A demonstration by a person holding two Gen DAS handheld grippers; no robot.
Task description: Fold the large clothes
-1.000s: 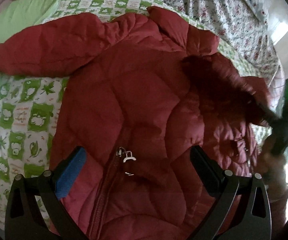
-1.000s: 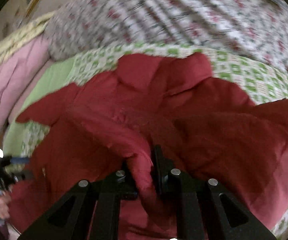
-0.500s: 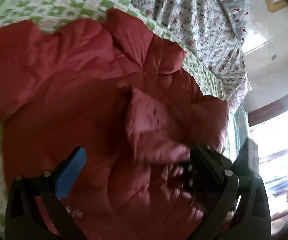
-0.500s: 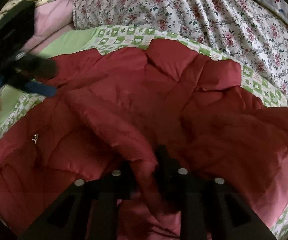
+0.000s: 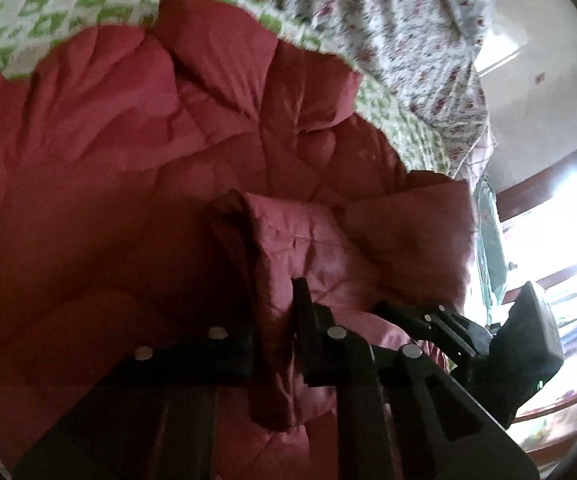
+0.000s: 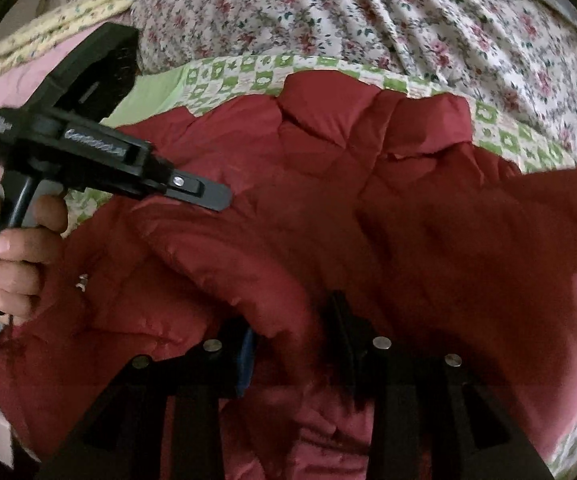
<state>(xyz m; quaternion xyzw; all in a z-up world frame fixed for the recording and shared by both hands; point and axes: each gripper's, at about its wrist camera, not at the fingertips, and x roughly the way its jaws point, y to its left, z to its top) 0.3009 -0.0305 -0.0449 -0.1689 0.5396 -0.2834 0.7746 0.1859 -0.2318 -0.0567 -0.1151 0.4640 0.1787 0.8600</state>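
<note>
Jacket: your red quilted jacket [image 5: 136,152] lies spread front-up across the bed, its collar toward the floral bedding; it fills most of both wrist views.
Left gripper: your left gripper [image 5: 274,320] is clamped on a raised fold of the jacket, the red fabric bunched between its two black fingers [image 5: 302,308] and hanging down past them. In the right wrist view the same tool [image 6: 204,194] reaches in from the left over the jacket, fingers pointing right.
Right gripper: your right gripper [image 6: 292,344] pinches a padded ridge of the jacket [image 6: 408,208] that runs up and left from its fingers; a blue pad [image 6: 246,360] shows on the left finger.
Left hand: your hand [image 6: 12,248] wraps the left tool's handle at the left edge of the right wrist view, fingers curled round the grip.
Zip pull: a small metal zip pull [image 6: 83,280] sits on the jacket front, just right of that hand.
Bed: green-and-white checked quilt [image 6: 248,72] under the jacket, floral sheet [image 6: 368,12] heaped behind the collar, pink cloth [image 6: 4,80] at far left.
Window: bright glare [image 5: 560,232] at the right edge of the left wrist view; detail there is washed out.
</note>
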